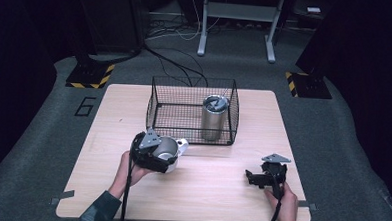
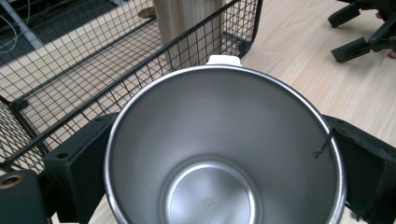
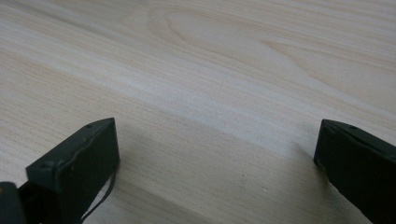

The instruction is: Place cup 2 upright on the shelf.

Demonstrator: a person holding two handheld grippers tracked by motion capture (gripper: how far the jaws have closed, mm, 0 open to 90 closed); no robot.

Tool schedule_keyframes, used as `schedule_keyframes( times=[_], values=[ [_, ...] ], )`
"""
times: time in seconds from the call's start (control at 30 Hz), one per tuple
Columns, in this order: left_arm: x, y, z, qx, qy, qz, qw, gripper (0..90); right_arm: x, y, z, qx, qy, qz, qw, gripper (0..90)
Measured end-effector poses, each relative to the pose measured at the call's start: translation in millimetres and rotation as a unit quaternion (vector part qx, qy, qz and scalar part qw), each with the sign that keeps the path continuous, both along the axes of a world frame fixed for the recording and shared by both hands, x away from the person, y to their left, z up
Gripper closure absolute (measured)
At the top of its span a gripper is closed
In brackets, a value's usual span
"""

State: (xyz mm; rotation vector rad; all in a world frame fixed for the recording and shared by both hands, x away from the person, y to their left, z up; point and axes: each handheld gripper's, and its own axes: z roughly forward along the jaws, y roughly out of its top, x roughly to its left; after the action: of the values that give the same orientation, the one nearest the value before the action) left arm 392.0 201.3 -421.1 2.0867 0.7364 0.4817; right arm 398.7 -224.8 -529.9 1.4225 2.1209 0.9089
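Note:
A steel cup (image 1: pixel 168 148) with a white handle (image 1: pixel 182 144) is held just above the table, off the wire basket's (image 1: pixel 183 132) front left corner. My left gripper (image 1: pixel 169 158) is shut on the cup, one jaw on either side of its wall. In the left gripper view I look into the empty cup (image 2: pixel 224 154), with its handle (image 2: pixel 224 59) on the far side toward the basket (image 2: pixel 93 88). My right gripper (image 1: pixel 251 179) rests low near the table's front right, open. Between its jaws lies bare wood (image 3: pixel 215 116).
Inside the basket, at its right end, stands a tall steel tumbler (image 1: pixel 214 119) with a lid. The wooden table (image 1: pixel 215 191) is edged by grey carpet. Cables and a desk frame (image 1: pixel 238 22) lie beyond the table.

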Motion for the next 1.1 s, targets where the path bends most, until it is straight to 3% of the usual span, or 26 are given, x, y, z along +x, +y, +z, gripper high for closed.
schedule_keyframes(
  times=[0.5, 0.8, 1.1],
  values=[
    [1.7, 8.3, 15.7, -0.012, -0.002, 0.000, 0.9999, 6.0, 0.0, 0.0, 0.0, 0.000, 0.000, 0.000, 1.0000, 0.0],
    [3.8, 11.2, 32.3, -0.014, -0.021, 0.002, 0.9997, 6.0, 0.0, 0.0, 0.0, 0.000, 0.000, 0.000, 1.0000, 0.0],
    [10.7, 12.3, 48.3, -0.016, -0.026, 0.000, 0.9995, 6.0, 0.0, 0.0, 0.0, 0.000, 0.000, 0.000, 1.0000, 0.0]
  ],
)
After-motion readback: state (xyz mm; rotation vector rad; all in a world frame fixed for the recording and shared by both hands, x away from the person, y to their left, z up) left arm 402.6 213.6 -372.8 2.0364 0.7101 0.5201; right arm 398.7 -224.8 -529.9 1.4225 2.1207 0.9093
